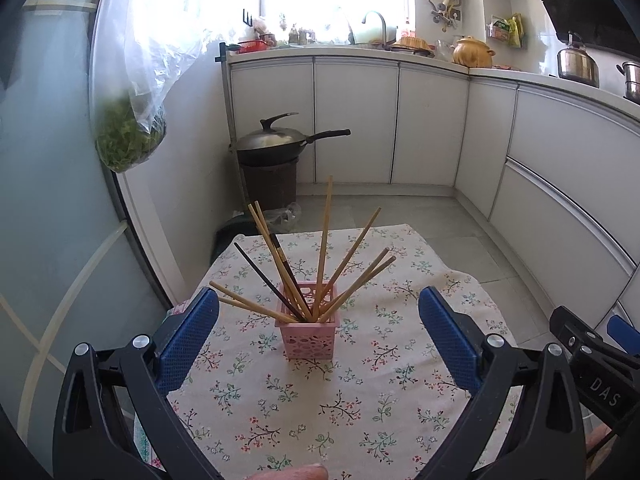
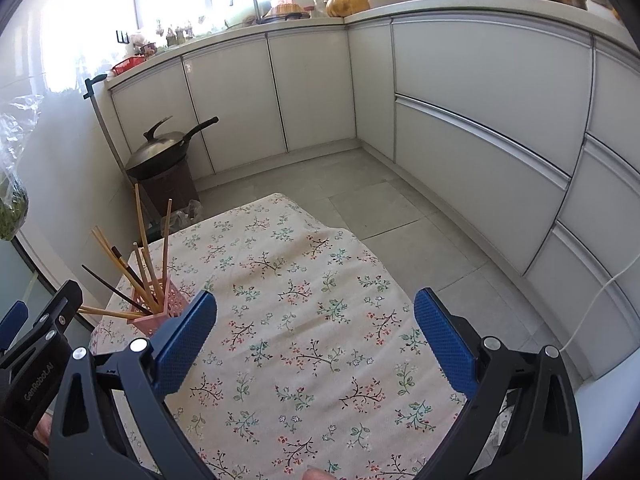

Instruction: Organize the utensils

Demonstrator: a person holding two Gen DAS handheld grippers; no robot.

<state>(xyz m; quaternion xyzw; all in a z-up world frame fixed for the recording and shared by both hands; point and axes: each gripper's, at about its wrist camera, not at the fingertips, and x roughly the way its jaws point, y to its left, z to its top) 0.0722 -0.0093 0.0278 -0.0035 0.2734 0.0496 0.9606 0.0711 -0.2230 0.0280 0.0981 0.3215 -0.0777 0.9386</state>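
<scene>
A pink perforated holder [image 1: 309, 332] stands on the floral tablecloth [image 1: 360, 380]. Several wooden chopsticks [image 1: 323, 246] and dark chopsticks [image 1: 262, 276] stand in it, fanned out. My left gripper [image 1: 318, 300] is open and empty, a little in front of the holder, with its blue pads on either side of it. In the right wrist view the holder [image 2: 158, 308] is at the left with the chopsticks [image 2: 141, 252] in it. My right gripper [image 2: 316, 300] is open and empty over bare tablecloth [image 2: 304, 288], to the right of the holder.
The small table stands in a kitchen corner. A lidded wok [image 1: 276, 142] sits on a dark stool behind the table. White cabinets [image 1: 560, 168] run along the back and right. A bag of greens [image 1: 128, 136] hangs at the left. The right gripper's body [image 1: 592, 364] shows at the right edge.
</scene>
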